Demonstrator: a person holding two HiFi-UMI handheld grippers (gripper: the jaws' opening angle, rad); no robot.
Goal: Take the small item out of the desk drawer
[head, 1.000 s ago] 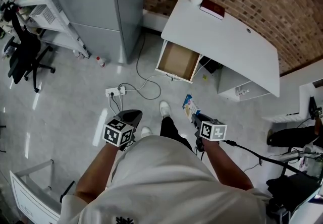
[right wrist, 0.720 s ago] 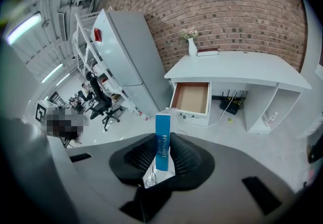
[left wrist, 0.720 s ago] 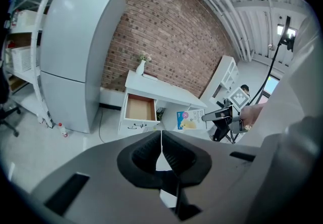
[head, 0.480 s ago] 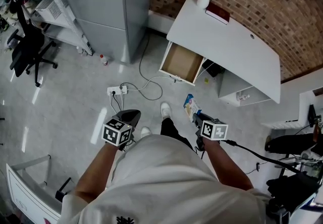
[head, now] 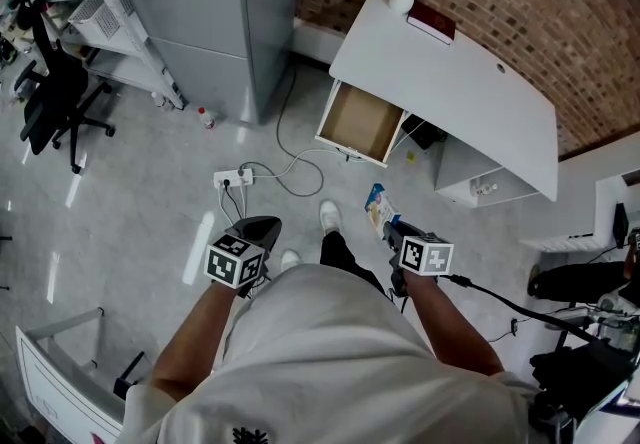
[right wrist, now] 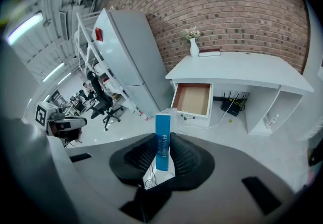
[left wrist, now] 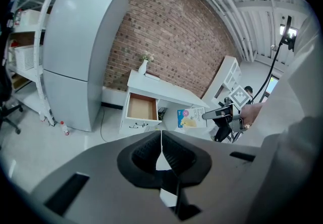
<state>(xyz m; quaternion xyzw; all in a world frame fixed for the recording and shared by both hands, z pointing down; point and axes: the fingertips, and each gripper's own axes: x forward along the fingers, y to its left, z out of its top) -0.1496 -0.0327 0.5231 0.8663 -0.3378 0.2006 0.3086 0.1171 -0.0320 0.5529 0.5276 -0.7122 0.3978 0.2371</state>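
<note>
Thin blue-and-white cardboard box [right wrist: 162, 140] stands upright, long axis along the right tongs [right wrist: 162, 162] clamping it, open wooden drawer [right wrist: 194, 99] of white table [right wrist: 242, 69] well apart ahead; left tongs [left wrist: 161, 151] closed, empty.

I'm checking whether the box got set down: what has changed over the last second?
Nothing moved or changed hands; only the head view shifted slightly. The right tool stays shut on the blue box, the left tool stays shut and empty, and the desk drawer stays open.
</note>
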